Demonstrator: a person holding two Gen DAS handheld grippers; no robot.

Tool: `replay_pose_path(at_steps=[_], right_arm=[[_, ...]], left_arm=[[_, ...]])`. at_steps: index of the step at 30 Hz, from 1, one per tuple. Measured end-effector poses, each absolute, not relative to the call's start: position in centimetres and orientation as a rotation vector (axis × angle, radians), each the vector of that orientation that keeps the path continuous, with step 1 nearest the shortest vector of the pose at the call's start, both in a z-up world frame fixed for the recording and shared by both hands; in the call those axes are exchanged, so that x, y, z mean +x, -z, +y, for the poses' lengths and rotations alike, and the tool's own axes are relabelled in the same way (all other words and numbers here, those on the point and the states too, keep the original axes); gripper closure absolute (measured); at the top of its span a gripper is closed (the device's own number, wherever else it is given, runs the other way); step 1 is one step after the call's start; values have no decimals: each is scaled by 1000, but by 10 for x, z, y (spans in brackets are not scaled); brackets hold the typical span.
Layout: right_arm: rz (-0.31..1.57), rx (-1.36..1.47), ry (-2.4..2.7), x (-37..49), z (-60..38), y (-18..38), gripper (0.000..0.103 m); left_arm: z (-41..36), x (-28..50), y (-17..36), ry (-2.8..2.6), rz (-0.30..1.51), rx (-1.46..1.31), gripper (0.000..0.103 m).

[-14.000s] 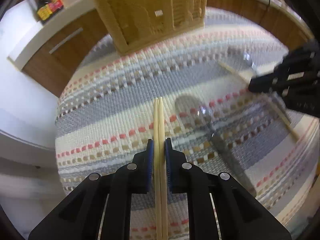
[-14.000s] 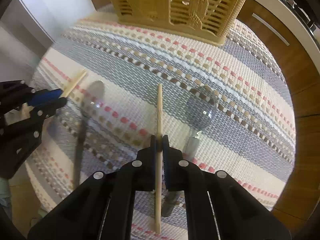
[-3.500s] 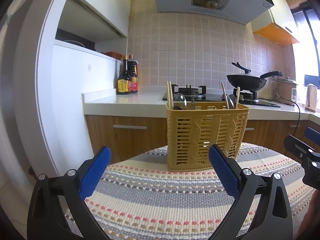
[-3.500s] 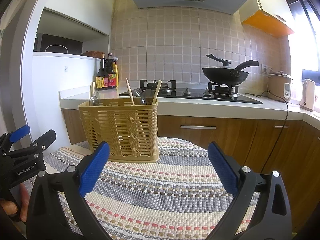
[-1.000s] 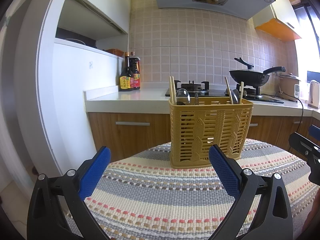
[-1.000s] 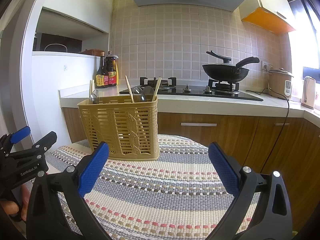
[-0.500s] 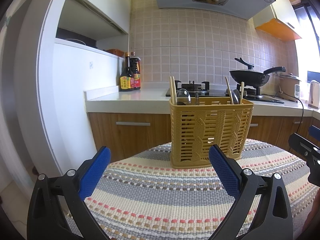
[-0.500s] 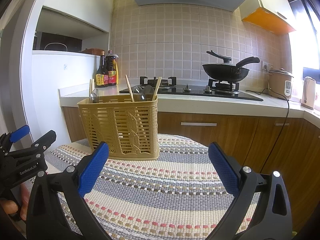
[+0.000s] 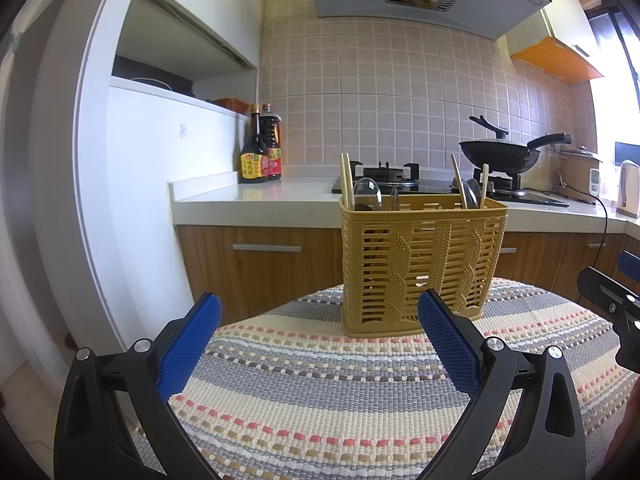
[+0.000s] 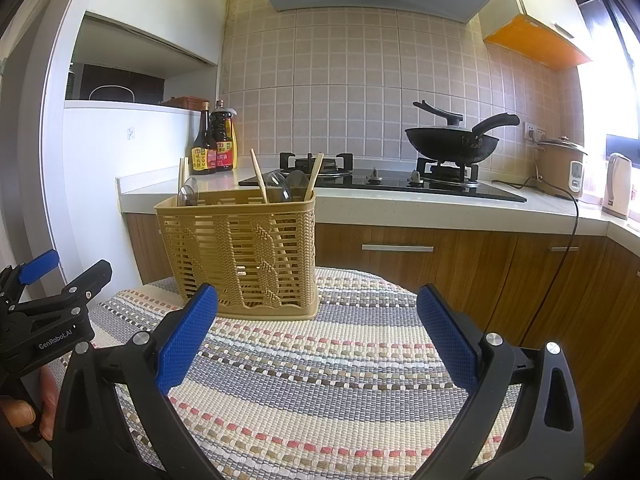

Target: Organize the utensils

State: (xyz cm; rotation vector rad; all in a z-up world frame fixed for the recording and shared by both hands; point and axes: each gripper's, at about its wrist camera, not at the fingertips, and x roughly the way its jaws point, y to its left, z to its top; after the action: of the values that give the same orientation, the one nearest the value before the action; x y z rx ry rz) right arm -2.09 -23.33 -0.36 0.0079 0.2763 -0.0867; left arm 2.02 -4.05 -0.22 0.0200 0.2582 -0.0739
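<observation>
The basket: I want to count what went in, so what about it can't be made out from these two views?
- Basket floor and dividers: both views, hidden behind the woven front wall.
- Chopsticks and spoons: only the tops show above the rim; overlapping spoon bowls make an exact count uncertain.
- Mat near edge: blocked by the open left tool and the open right tool.

The utensil basket [image 9: 420, 256] is matt yellow slatted plastic. Under it lies a coarse woven cloth mat [image 9: 340, 392], striped. Spoons [image 9: 366, 194] gleam like polished metal; chopsticks [image 10: 259, 178] look like pale wood. Each hand-held gripper's pads [image 9: 188, 348] are blue, textured.
</observation>
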Motion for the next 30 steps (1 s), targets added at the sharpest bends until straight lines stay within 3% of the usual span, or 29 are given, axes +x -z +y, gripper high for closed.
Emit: replay_pose_path(at_steps=[30], right_arm=[[279, 2, 84, -20, -233, 6, 8]], left_arm=[[-40, 22, 3, 74, 257, 27, 8]])
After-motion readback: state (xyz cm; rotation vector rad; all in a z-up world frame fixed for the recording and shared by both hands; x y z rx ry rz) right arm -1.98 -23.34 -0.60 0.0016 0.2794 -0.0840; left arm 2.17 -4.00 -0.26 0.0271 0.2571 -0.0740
